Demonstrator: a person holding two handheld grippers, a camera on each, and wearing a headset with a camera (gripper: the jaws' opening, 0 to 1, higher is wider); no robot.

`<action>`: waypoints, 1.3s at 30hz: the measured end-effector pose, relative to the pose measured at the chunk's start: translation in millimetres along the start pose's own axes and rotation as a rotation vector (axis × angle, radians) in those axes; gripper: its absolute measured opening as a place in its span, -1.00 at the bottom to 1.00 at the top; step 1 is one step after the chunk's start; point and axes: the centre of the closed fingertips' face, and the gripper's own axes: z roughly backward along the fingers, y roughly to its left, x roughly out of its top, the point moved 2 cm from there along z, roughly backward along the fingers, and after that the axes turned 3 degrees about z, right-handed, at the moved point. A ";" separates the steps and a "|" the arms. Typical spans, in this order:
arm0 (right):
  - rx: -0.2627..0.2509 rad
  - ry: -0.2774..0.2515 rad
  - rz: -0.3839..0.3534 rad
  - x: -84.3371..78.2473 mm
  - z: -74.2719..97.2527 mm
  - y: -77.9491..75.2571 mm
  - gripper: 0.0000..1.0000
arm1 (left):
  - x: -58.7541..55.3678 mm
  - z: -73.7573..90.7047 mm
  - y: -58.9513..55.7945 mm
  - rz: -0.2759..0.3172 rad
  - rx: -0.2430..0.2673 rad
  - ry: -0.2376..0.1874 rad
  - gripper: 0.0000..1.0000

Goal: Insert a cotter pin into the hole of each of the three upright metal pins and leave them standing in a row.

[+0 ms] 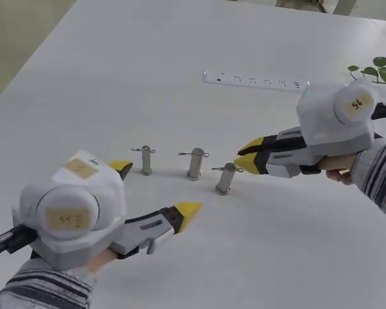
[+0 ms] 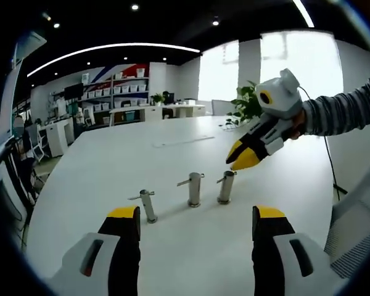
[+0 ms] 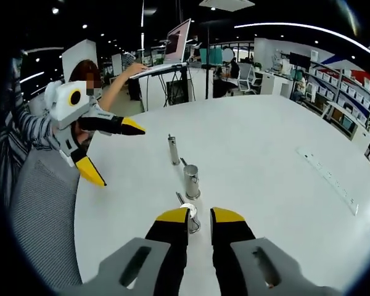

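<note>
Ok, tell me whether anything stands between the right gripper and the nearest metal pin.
Nothing visible does. The right gripper hovers beside the nearest metal pin, apart from it, with only bare table between them.

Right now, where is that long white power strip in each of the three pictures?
Head view: the power strip lies across the upper middle, beyond the three metal pins.
Left gripper view: a thin pale bar just above centre, far behind the pins.
Right gripper view: a slanted bar near the right edge, right of the pins.
Shared landmark: the row of three metal pins.
</note>
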 end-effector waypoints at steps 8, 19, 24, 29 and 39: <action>0.045 0.017 -0.010 -4.9 -6.3 4.4 -0.67 | -1.3 0.1 5.7 0.022 0.008 0.006 0.45; 0.086 0.054 0.023 -12.3 -23.8 15.5 -0.69 | -1.5 1.3 6.3 0.024 0.013 0.005 0.47; 0.085 0.061 0.025 -13.8 -28.8 13.5 -0.73 | -2.5 1.9 7.9 0.030 0.016 0.009 0.49; 0.086 0.076 0.036 -17.1 -33.9 13.8 -0.77 | -3.3 2.6 9.9 0.034 0.022 0.013 0.49; 0.087 0.081 0.074 -16.3 -36.1 12.9 -0.82 | -4.8 2.7 9.3 0.035 0.022 0.021 0.48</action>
